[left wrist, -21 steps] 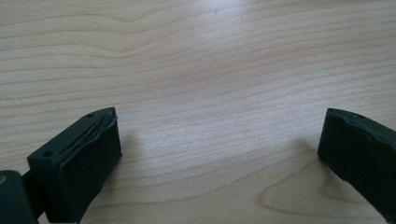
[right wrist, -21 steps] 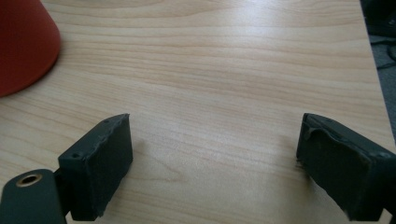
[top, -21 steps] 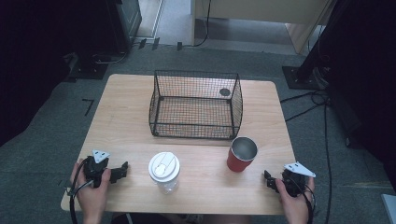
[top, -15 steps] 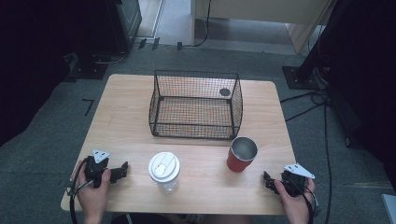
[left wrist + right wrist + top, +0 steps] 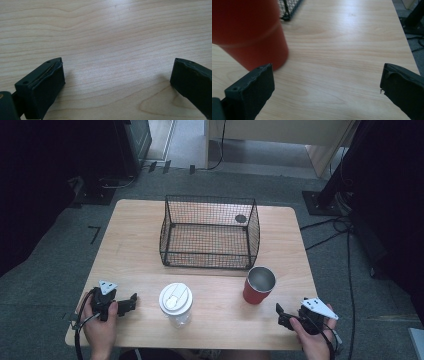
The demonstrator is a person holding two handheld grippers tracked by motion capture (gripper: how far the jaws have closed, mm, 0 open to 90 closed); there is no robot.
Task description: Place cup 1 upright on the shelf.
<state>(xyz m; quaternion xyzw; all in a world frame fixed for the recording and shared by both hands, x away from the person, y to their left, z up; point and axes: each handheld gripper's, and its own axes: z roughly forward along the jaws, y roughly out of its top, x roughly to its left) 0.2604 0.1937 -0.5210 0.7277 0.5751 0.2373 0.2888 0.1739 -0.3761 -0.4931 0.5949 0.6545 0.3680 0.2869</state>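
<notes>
Flanking the lidded cup (image 5: 175, 304): red cup (image 5: 259, 285), wire basket (image 5: 207, 232) behind

A black wire basket (image 5: 209, 232) sits at the back middle of the light wooden counter (image 5: 130, 240), which stands on grey carpet (image 5: 45, 270). Black cables (image 5: 345, 232) trail across the floor at the right.

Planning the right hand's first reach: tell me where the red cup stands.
In the high view the red cup stands upright at the table's right front, just off the wire basket's front right corner.
</notes>
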